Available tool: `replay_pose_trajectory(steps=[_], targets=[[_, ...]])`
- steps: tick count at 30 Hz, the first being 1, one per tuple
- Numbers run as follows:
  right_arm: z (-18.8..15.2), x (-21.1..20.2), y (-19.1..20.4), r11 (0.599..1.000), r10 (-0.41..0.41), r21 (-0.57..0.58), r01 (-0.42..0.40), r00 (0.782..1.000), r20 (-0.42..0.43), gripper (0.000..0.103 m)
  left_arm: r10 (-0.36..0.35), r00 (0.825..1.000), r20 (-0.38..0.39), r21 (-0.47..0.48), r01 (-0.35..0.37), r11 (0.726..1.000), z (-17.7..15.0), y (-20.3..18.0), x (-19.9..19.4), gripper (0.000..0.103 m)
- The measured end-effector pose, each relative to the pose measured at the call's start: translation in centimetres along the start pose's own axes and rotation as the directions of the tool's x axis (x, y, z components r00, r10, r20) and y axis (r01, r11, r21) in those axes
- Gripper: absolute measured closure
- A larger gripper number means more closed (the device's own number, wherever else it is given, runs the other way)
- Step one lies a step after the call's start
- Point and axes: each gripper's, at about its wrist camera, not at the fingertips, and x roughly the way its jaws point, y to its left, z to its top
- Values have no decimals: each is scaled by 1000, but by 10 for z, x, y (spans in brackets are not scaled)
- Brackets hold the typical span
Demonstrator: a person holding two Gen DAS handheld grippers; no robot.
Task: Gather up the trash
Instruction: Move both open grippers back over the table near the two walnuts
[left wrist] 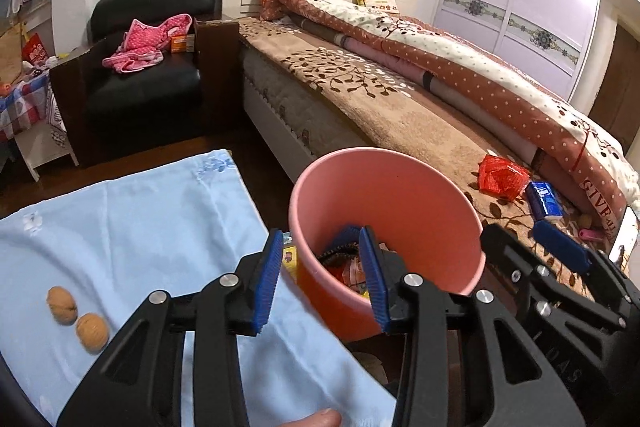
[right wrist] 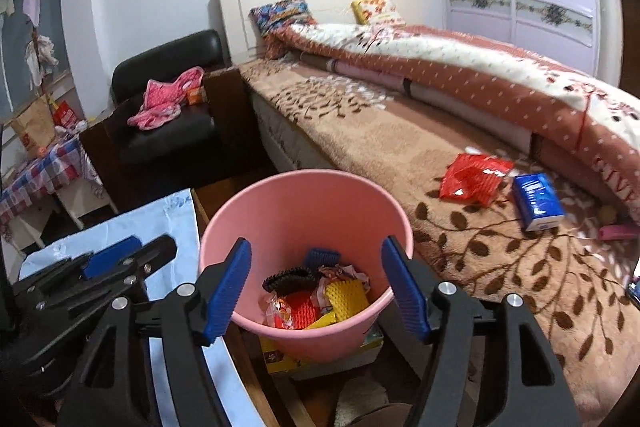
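Note:
A pink bin (left wrist: 400,199) (right wrist: 304,203) stands between a blue-clothed table and the bed, with wrappers, a yellow mesh piece and a black hair tie (right wrist: 286,279) inside. My left gripper (left wrist: 320,279) is open and empty at the bin's near left rim. My right gripper (right wrist: 316,291) is open and empty, just above the bin's near rim. A red wrapper (left wrist: 504,175) (right wrist: 472,179) and a blue tissue pack (left wrist: 544,201) (right wrist: 536,201) lie on the bed. Two walnuts (left wrist: 76,319) lie on the blue cloth.
The blue cloth (left wrist: 132,227) covers the table at left. The bed with a brown leaf blanket (right wrist: 500,259) fills the right. A black armchair (left wrist: 148,75) with pink clothes stands behind. A yellow box (right wrist: 280,359) lies under the bin. A pink object (right wrist: 618,231) lies by the quilt.

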Motion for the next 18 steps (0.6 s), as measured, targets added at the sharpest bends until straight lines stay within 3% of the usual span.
replay_pose_trajectory(steps=[7, 18], targets=[[-3, -28, 11, 1000, 5, 25, -6, 1000, 21, 34, 4, 999, 32, -13, -4, 1000, -10, 7, -35, 63], [-16, -55, 47, 999, 39, -31, -39, 999, -7, 34, 44, 996, 72, -37, -41, 998, -30, 27, -77, 63]])
